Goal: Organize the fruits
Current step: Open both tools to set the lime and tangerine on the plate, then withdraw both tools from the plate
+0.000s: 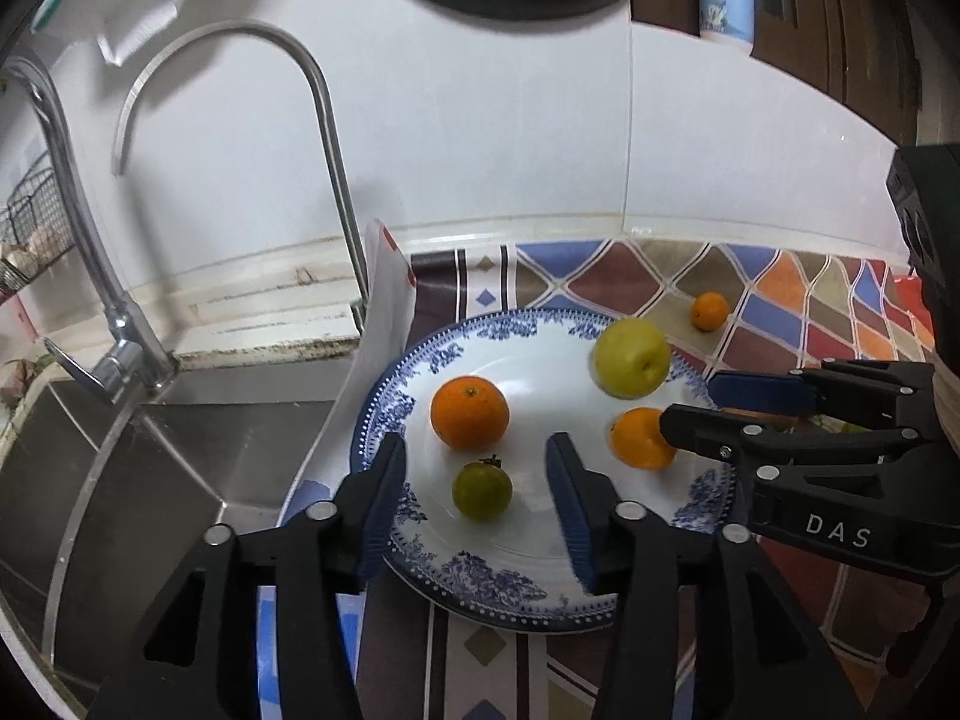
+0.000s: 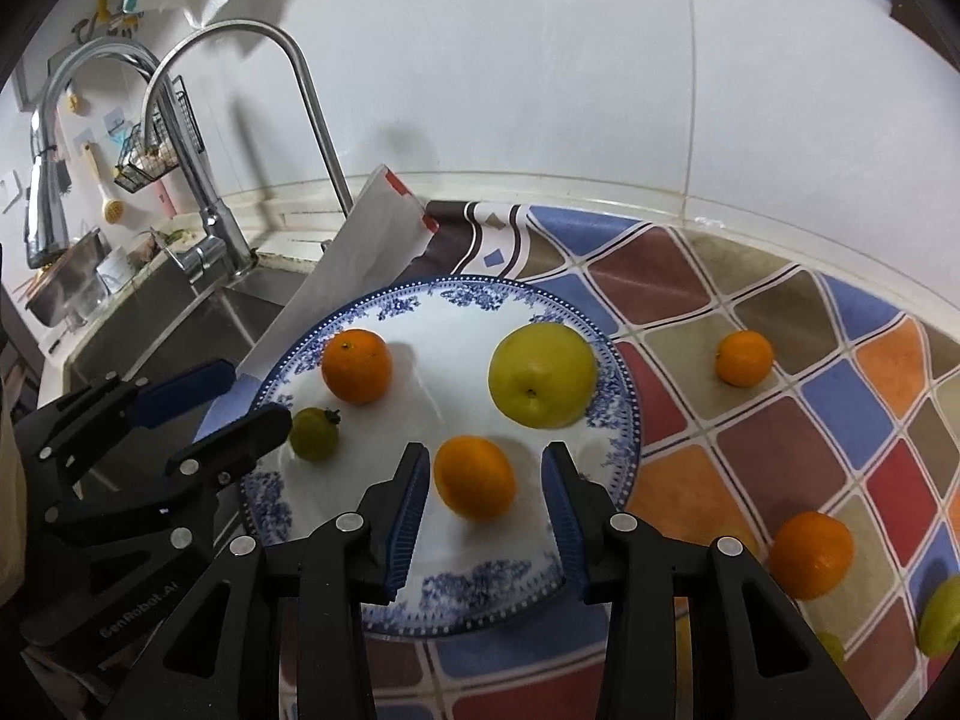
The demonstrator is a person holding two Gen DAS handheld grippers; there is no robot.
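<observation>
Fruit on the plate [image 2: 618, 420] counts four: two oranges [image 2: 356, 365] [image 2: 474, 477], one yellow-green apple [image 2: 543, 373], one small green tomato-like fruit [image 2: 314, 433]. The plate sits at the worktop's [image 2: 780, 420] sink-side edge. Off the plate, toward the worktop's far edge, lies one small orange [image 2: 743, 357]; toward its near right corner you have another orange [image 2: 811, 554] and a green fruit [image 2: 942, 624] cut off by the frame.

Your right tool [image 2: 486, 483] is spread wide, its pads on either side of the nearer orange without touching it. Your left tool [image 1: 477, 483] is likewise spread, empty, over the small green fruit.

Handling, as judged: the oranges are firm, light and round, liable to roll on the glazed plate; take them across the widest middle. The small green fruit looks softer, so close gently. The plate is breakable; keep the pads off its rim.
</observation>
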